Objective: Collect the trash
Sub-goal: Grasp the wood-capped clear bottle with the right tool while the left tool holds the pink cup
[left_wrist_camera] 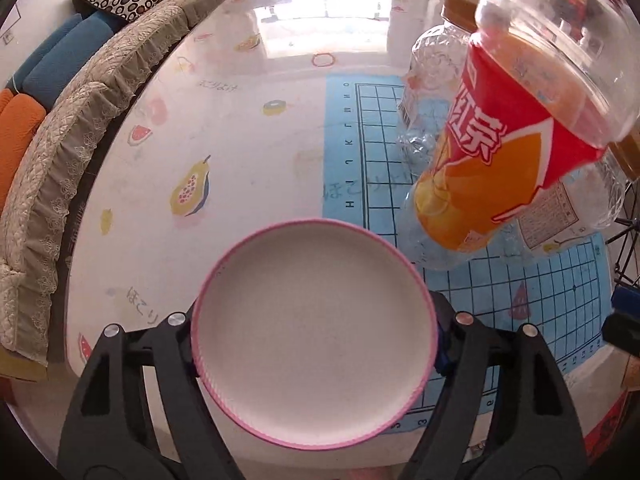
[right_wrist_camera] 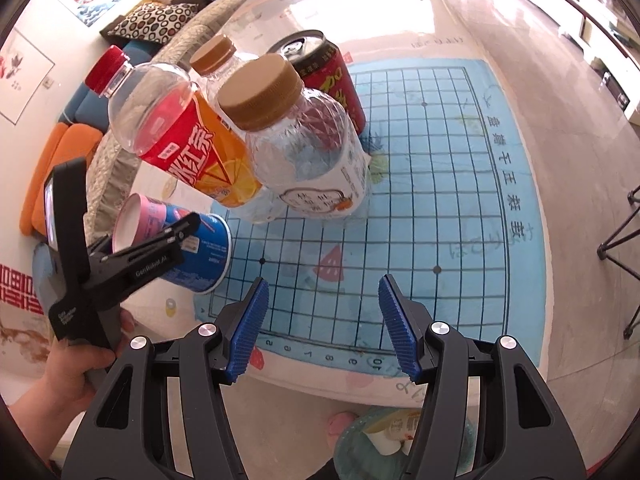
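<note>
My left gripper (left_wrist_camera: pixel 314 336) is shut on a paper cup with a pink rim (left_wrist_camera: pixel 312 312); its open mouth faces the camera. In the right wrist view the left gripper (right_wrist_camera: pixel 132 256) holds that blue and pink cup (right_wrist_camera: pixel 192 252) above the table's left edge. An empty bottle with a red and orange label (right_wrist_camera: pixel 188 148) leans on clear bottles with brown caps (right_wrist_camera: pixel 304 140). A red can (right_wrist_camera: pixel 332 80) stands behind them. My right gripper (right_wrist_camera: pixel 320 324) is open and empty above the blue grid mat (right_wrist_camera: pixel 440 200).
A sofa with a lace cover (left_wrist_camera: pixel 80 120) and cushions runs along the table's far left. A bin with a green bag (right_wrist_camera: pixel 384 440) holding trash sits on the floor below my right gripper. Tripod legs (right_wrist_camera: pixel 624 248) stand at the right.
</note>
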`<state>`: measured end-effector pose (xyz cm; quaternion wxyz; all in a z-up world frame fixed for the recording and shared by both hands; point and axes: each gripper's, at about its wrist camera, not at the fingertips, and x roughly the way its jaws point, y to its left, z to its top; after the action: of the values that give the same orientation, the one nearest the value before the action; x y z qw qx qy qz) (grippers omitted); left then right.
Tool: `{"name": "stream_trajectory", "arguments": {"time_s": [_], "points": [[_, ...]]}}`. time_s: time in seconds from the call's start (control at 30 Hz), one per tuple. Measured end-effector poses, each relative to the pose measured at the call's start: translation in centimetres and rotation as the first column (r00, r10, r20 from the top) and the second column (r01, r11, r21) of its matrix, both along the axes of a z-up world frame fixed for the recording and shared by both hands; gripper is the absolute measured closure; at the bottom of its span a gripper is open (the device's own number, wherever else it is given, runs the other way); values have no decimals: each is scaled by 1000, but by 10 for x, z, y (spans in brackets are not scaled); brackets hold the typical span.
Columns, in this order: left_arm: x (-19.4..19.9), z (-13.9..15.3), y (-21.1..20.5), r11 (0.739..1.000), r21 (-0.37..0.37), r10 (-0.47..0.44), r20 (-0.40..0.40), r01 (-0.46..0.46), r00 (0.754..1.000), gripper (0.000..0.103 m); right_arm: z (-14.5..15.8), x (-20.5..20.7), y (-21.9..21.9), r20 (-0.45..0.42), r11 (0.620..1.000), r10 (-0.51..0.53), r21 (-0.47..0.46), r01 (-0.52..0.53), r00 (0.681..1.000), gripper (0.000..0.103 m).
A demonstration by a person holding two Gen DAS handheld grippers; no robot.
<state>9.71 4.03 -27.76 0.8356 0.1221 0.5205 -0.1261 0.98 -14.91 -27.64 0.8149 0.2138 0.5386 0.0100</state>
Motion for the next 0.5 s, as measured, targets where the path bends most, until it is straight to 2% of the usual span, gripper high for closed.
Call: {"name": "stream_trajectory", "arguments": {"time_s": [0.3,0.5], "points": [[-3,15,-3,1000,-2,-8,4,8,1000,29,20,35,8,90,998,18,-58,-13,996,45],[-6,22,-7,999,-5,-31,3,31,1000,29,37,58,8,136,991,34,-135,-16,990,43]]}}
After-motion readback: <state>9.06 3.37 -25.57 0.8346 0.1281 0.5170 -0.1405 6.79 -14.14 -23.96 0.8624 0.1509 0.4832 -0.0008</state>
